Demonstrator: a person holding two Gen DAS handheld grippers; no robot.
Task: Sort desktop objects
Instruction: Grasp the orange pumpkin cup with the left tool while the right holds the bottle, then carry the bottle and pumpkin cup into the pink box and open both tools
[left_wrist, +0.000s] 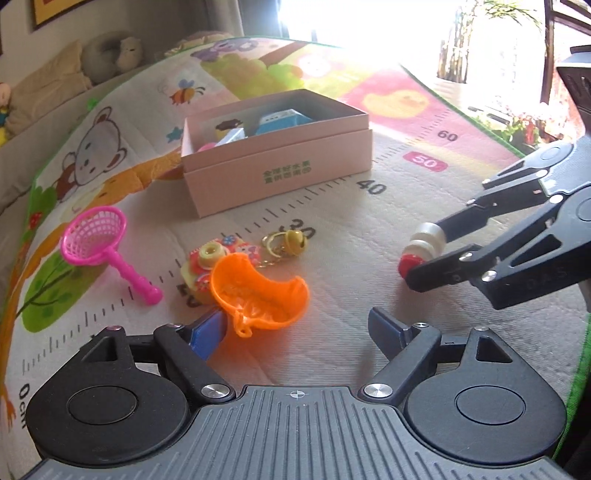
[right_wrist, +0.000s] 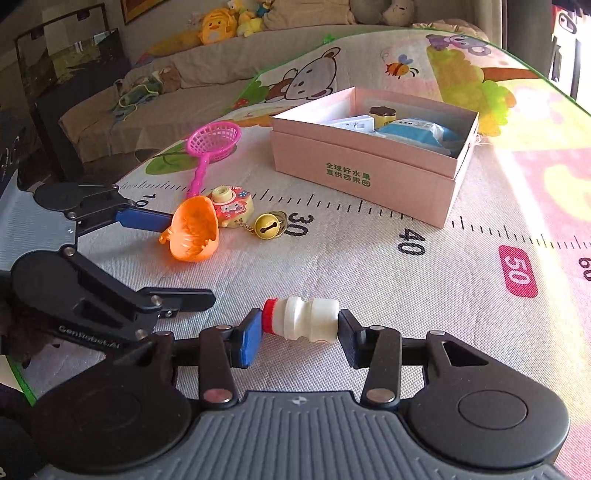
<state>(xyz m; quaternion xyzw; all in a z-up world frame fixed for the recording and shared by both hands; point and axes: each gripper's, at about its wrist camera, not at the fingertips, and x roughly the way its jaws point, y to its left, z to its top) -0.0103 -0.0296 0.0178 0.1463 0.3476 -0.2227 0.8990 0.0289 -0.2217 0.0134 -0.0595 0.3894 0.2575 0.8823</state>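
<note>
Left wrist view first: the left gripper (left_wrist: 299, 328) fills the bottom of the frame, jaws spread wide apart, its left blue pad touching the rim of the orange scoop (left_wrist: 258, 297) that lies just left of center on the play mat (left_wrist: 351, 240). Right behind the scoop sits the toy camera keychain (left_wrist: 208, 260) with its brass bell (left_wrist: 293, 242), and over at the left edge lies the pink toy net (left_wrist: 99, 243). Upper center, the pink box (left_wrist: 280, 162) stands open with a blue carton and other small items inside. At the right edge, the right gripper (left_wrist: 424, 247) comes in, jaws clamped on the small white bottle (left_wrist: 424, 240) with the red cap, down at the mat. Now the right wrist view: the bottle (right_wrist: 301, 323) lies sideways in lower center, red cap to the left, pinched end to end between the right gripper (right_wrist: 301, 332) pads. At the left of the frame the left gripper (right_wrist: 192, 258) shows its jaws apart, upper blue pad against the orange scoop (right_wrist: 194, 229). The keychain (right_wrist: 231, 206) and bell (right_wrist: 267, 226) sit just right of the scoop, the net (right_wrist: 214, 142) beyond them, the box (right_wrist: 369, 173) at upper right.
</note>
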